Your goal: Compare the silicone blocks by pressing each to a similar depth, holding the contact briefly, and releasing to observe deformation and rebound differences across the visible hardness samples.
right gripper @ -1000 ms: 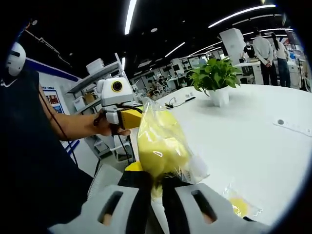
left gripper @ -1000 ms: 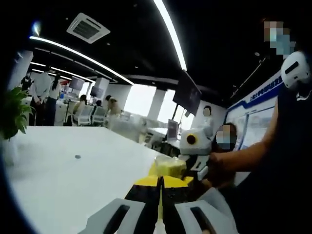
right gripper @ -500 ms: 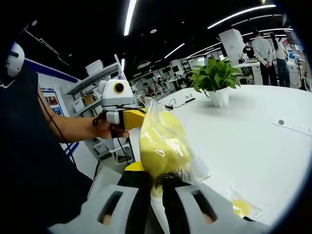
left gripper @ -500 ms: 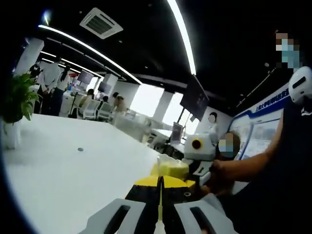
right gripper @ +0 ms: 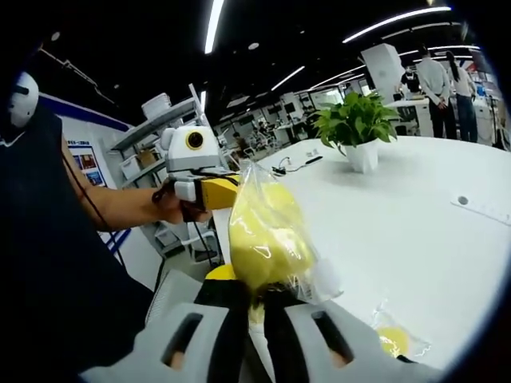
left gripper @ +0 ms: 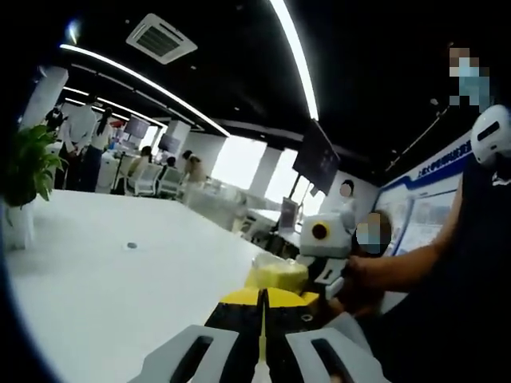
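Observation:
A clear plastic bag with a yellow silicone block [right gripper: 267, 239] inside stands up from my right gripper [right gripper: 255, 292], which is shut on the bag's lower end. My left gripper [right gripper: 217, 192], held by a hand, hovers just left of the bag's top; touching or apart, I cannot tell. In the left gripper view my left gripper [left gripper: 263, 295] has its yellow-tipped jaws closed together with nothing visible between them. Beyond them the right gripper [left gripper: 319, 273] holds the yellow bag [left gripper: 279, 275]. A second bagged yellow block [right gripper: 391, 339] lies on the white table [right gripper: 415, 239].
A potted green plant [right gripper: 358, 128] stands far back on the table, with cables beside it. A small dark disc [right gripper: 462, 201] lies on the tabletop. People stand at the far desks [right gripper: 437, 80]. The person's dark sleeve [right gripper: 56, 263] lies to the left.
Both views have shifted slightly with the hands. The right gripper still holds the bagged block upright and the left gripper stays beside its top.

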`<action>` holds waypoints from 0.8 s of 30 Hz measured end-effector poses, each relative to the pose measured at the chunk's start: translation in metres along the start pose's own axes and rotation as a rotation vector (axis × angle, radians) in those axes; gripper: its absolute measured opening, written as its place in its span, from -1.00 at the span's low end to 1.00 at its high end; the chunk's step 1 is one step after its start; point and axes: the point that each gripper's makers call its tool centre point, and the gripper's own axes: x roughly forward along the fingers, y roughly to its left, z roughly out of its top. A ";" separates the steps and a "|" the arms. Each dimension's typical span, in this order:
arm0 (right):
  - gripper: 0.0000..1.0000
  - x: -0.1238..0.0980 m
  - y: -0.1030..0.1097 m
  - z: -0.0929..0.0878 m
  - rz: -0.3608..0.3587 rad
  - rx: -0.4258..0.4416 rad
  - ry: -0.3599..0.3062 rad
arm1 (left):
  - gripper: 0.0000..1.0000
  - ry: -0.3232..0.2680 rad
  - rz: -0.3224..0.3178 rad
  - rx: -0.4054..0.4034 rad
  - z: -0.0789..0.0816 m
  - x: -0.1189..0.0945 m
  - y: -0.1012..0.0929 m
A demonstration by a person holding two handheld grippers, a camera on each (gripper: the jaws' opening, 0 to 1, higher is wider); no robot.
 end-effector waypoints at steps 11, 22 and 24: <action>-0.97 0.000 0.001 0.000 0.004 0.000 -0.018 | -1.00 0.005 -0.002 -0.002 0.000 -0.002 -0.002; -0.82 -0.005 -0.001 0.011 0.010 0.022 -0.106 | -1.00 -0.046 -0.023 -0.026 0.014 0.000 -0.011; -0.71 -0.005 -0.007 0.010 -0.031 -0.016 -0.101 | -1.00 -0.064 -0.042 -0.049 0.018 0.001 -0.015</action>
